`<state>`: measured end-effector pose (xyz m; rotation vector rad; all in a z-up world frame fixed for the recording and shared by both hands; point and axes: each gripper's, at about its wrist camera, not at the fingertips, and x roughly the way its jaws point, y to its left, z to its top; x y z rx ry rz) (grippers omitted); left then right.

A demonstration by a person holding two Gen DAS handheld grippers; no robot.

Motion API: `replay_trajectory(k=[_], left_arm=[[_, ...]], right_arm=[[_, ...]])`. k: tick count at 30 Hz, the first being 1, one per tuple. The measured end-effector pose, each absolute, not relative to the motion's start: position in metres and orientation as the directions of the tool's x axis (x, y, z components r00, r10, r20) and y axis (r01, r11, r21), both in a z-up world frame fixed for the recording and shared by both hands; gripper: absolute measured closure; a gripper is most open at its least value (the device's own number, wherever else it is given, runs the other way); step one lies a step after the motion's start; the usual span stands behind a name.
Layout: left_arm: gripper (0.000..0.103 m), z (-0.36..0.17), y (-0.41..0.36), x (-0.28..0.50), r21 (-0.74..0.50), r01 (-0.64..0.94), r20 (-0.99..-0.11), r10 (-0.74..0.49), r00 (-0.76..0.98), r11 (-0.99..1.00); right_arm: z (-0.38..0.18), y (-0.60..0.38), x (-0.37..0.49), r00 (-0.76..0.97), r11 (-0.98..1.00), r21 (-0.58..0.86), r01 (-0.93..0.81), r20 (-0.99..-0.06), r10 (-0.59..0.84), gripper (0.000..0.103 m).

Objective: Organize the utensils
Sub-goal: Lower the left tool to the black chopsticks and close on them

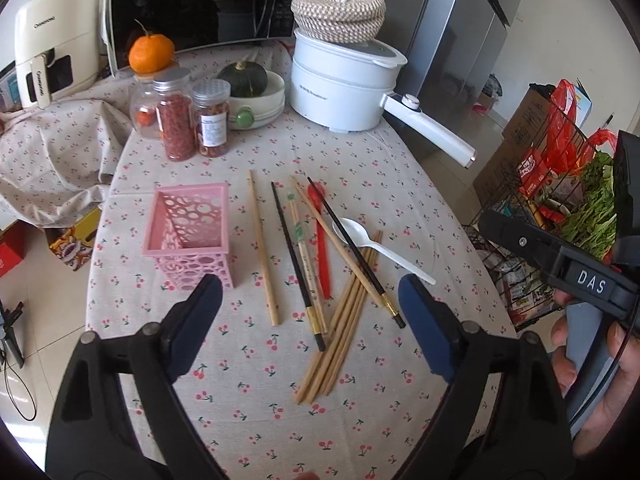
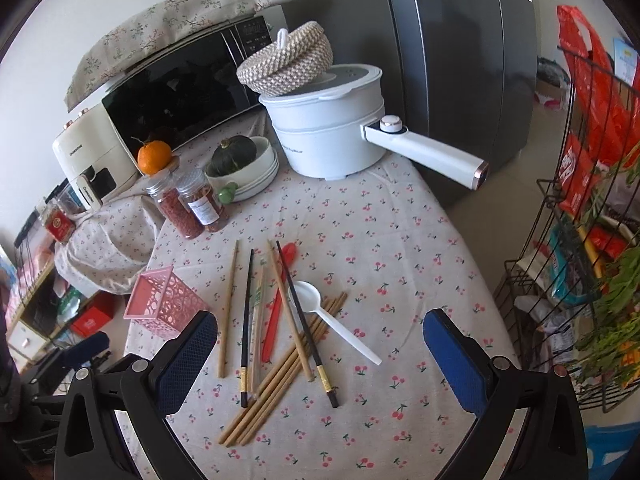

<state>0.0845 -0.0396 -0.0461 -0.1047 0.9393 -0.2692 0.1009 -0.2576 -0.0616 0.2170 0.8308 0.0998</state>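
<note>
Pink perforated holder (image 1: 190, 232), red spoon (image 1: 321, 240), white spoon (image 1: 372, 246), black chopsticks (image 1: 298, 268), cherry-print tablecloth (image 1: 420, 208).

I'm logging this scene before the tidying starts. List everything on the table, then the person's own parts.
holder: 1, pink, table left, upright, empty
black chopsticks: 2, black, among the pile
wooden chopsticks: several, tan, loose and bundled
red spoon: 1, red, under chopsticks
white spoon: 1, white, pile's right
jars: 3, clear, behind holder
orange: 1, on a jar
squash: 1, dark green, in white bowl
electric pot: 1, white, table rear
woven basket: 1, beige, atop pot
left claw: open, empty
right claw: open, empty
hand: holding right claw
</note>
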Motion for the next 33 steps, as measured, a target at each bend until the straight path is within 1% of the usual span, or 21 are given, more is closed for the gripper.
replay_trajectory(k=[1,2,4,6,7,8,9,11,13,14,19,26,29,30,33], left_arm=[[0.026,-0.051,-0.045,0.092,-0.218,0.191,-0.795,-0.288,0.534,0.957],[0.036,-0.055,-0.049,0.099,-0.229,0.196,-0.806,-0.299,0.511,0.953],[0.048,-0.064,-0.058,0.114,-0.227,0.196,-0.825,-0.296,0.481,0.954],[0.051,-0.075,-0.065,0.128,-0.221,0.180,-0.845,-0.280,0.456,0.959],[0.056,-0.081,-0.067,0.135,-0.215,0.168,-0.856,-0.268,0.442,0.962],[0.063,-0.088,-0.069,0.142,-0.206,0.156,-0.868,-0.254,0.426,0.966],[0.067,-0.096,-0.071,0.149,-0.197,0.144,-0.880,-0.240,0.409,0.970],[0.079,-0.111,-0.074,0.162,-0.169,0.119,-0.904,-0.202,0.377,0.978],[0.086,-0.125,-0.078,0.173,-0.130,0.103,-0.923,-0.158,0.351,0.986],[0.088,-0.131,-0.080,0.176,-0.113,0.097,-0.930,-0.139,0.340,0.989],[0.090,-0.152,-0.081,0.194,-0.057,0.050,-0.952,-0.069,0.297,0.997],[0.090,-0.168,-0.076,0.206,-0.057,0.018,-0.968,-0.060,0.244,0.998],[0.094,-0.173,-0.073,0.213,-0.066,0.003,-0.971,-0.064,0.229,0.998],[0.094,-0.173,-0.073,0.215,-0.064,0.005,-0.972,-0.064,0.226,0.998],[0.096,-0.171,-0.071,0.215,-0.100,0.017,-0.969,-0.101,0.227,0.995]], right_arm=[[-0.067,-0.261,0.107,0.656,0.971,0.237,0.008,-0.735,0.174,0.000],[-0.071,-0.265,0.112,0.643,0.970,0.240,0.021,-0.747,0.171,0.000],[-0.080,-0.273,0.122,0.620,0.966,0.258,0.037,-0.764,0.180,0.000],[-0.088,-0.279,0.130,0.592,0.957,0.287,0.045,-0.779,0.206,0.000],[-0.092,-0.282,0.133,0.582,0.951,0.305,0.048,-0.783,0.221,0.000],[-0.095,-0.284,0.136,0.572,0.946,0.319,0.053,-0.786,0.233,0.000],[-0.098,-0.286,0.139,0.562,0.943,0.329,0.053,-0.790,0.244,0.000],[-0.103,-0.287,0.142,0.546,0.939,0.340,0.051,-0.797,0.259,0.001],[-0.106,-0.287,0.144,0.536,0.938,0.342,0.050,-0.802,0.264,0.001],[-0.106,-0.287,0.144,0.532,0.937,0.345,0.048,-0.803,0.268,0.001],[-0.107,-0.287,0.144,0.524,0.936,0.350,0.037,-0.805,0.280,0.001],[-0.110,-0.283,0.147,0.507,0.936,0.352,0.031,-0.812,0.289,0.001],[-0.112,-0.280,0.149,0.500,0.937,0.348,0.023,-0.816,0.291,0.001],[-0.112,-0.278,0.150,0.500,0.937,0.350,0.016,-0.814,0.296,0.001],[-0.115,-0.274,0.154,0.494,0.931,0.364,0.005,-0.811,0.314,0.010]])
